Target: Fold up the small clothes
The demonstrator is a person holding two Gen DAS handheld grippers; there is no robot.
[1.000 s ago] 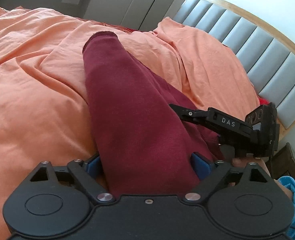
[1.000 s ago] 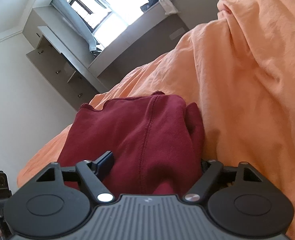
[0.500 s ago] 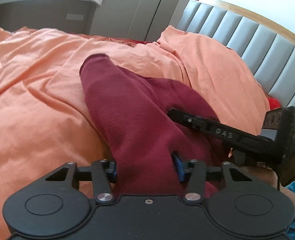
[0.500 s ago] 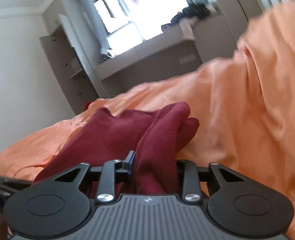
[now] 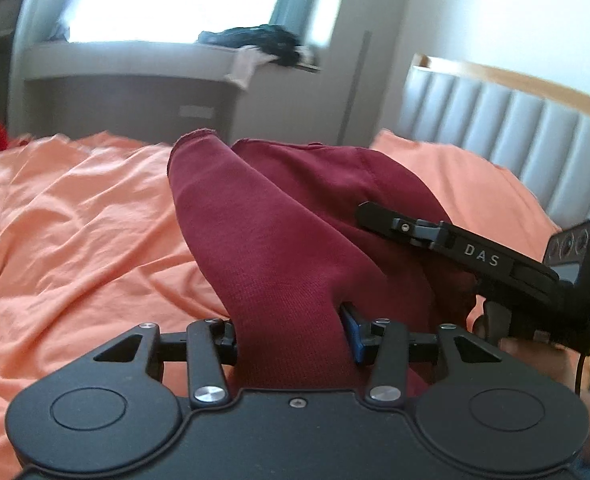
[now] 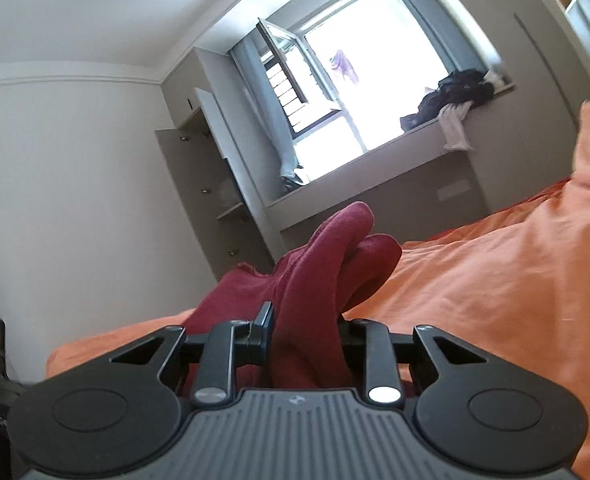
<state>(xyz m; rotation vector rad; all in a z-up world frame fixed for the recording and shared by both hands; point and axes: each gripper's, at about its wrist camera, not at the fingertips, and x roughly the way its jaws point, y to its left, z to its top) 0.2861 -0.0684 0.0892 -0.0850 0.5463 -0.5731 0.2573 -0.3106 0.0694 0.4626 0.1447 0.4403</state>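
A bedroom fills the background: a bright window (image 6: 359, 80) in the upper centre of the right wrist view, a grey ledge below it carrying a pile of dark clothes (image 6: 451, 96), and a padded grey headboard (image 5: 507, 120) at the upper right of the left wrist view. The bed's orange sheet (image 5: 75, 220) covers the lower left of that frame, rumpled into soft creases.

The maroon garment (image 5: 279, 240) I am handling is a knit piece with a stitched hem, bunched into thick rolls and raised off the sheet in the centre of both views; in the right wrist view two rounded folds of it stick up in front of the ledge.

My left tongs (image 5: 291, 336) are drawn in narrow and pinch a thick fold of the maroon garment at the lower centre of the frame, blue pad pressed into the cloth. My right tongs (image 6: 307, 340) are likewise pulled in tight on a gathered ridge of the same cloth, which rises straight up between the fingers. In the left wrist view, the right tongs reach in from the right edge, one finger lying against the cloth.
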